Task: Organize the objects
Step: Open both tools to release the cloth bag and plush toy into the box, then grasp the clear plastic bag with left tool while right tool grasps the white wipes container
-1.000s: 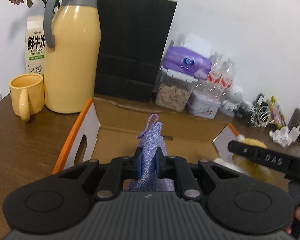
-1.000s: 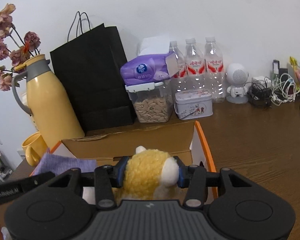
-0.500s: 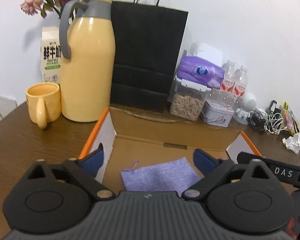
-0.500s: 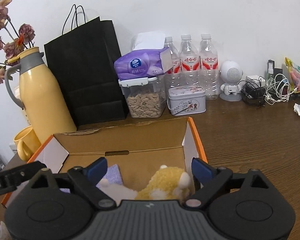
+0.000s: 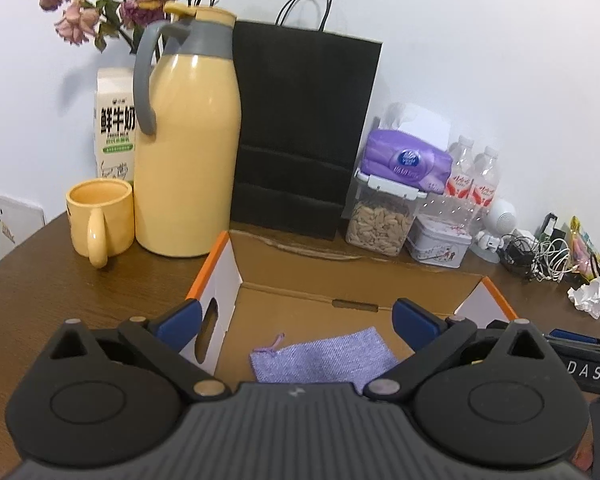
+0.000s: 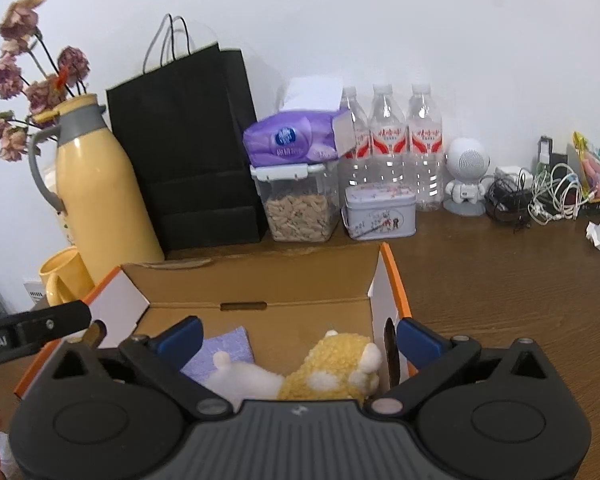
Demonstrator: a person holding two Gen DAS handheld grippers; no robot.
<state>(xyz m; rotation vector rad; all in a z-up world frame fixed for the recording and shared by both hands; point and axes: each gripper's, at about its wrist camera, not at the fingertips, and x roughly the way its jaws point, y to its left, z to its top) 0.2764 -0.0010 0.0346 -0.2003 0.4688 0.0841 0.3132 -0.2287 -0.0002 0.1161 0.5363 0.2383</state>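
Note:
An open cardboard box (image 5: 312, 280) with orange edges stands on the brown table; it also shows in the right wrist view (image 6: 260, 284). A purple fabric pouch (image 5: 324, 360) lies flat on the box floor, and its corner shows in the right wrist view (image 6: 224, 350). A yellow and white plush toy (image 6: 332, 372) lies in the box beside the pouch. My left gripper (image 5: 296, 320) is open and empty above the pouch. My right gripper (image 6: 298, 338) is open and empty above the plush toy.
Behind the box stand a yellow thermos jug (image 5: 188, 140), a yellow mug (image 5: 100, 220), a milk carton (image 5: 114, 124), a black paper bag (image 5: 300, 128), a cereal container (image 6: 300, 204), a tin (image 6: 380, 216), water bottles (image 6: 388, 140), a small white robot (image 6: 466, 176), cables (image 6: 540, 200).
Both grippers opened and let go: the pouch and the plush toy dropped into the box. Both grippers then drew back and up from the box.

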